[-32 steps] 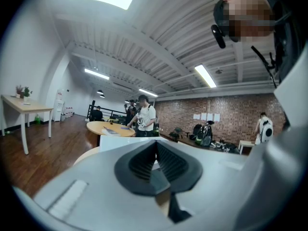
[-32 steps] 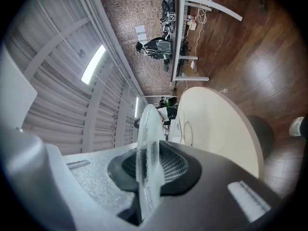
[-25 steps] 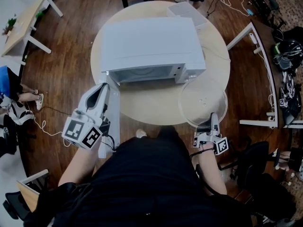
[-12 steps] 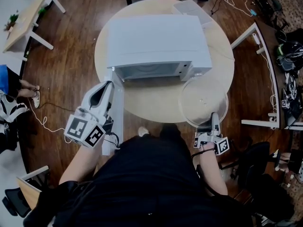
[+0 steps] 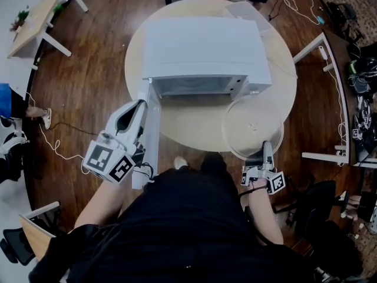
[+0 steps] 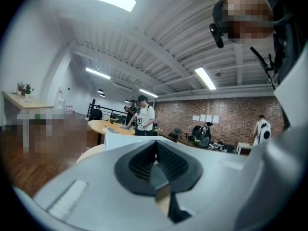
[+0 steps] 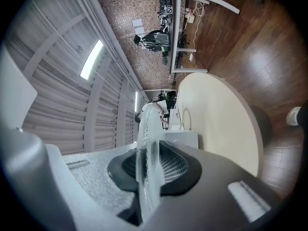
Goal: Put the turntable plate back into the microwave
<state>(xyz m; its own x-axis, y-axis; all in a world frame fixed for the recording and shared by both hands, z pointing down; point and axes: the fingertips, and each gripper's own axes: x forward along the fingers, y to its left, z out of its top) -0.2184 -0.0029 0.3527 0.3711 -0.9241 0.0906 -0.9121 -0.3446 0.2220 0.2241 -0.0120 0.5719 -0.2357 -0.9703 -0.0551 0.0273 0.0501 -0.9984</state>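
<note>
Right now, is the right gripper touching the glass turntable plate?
Touching. The right gripper view shows the right gripper shut on the turntable plate, its rim pinched between both pads.

No legible text, label or number anywhere

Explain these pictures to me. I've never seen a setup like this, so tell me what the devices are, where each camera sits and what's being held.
There is no robot here. A person holds a two-jaw clamp with a marker cube in each hand. The top-down picture comes from a camera on the person's head. The other two cameras ride on the clamps and look along their jaws. On the round table stands a white microwave with its door open. The right hand-held gripper is clamped on the rim of the glass turntable plate, which shows edge-on in that gripper's own view. The left hand-held gripper sits beside the door with its jaws together.
</note>
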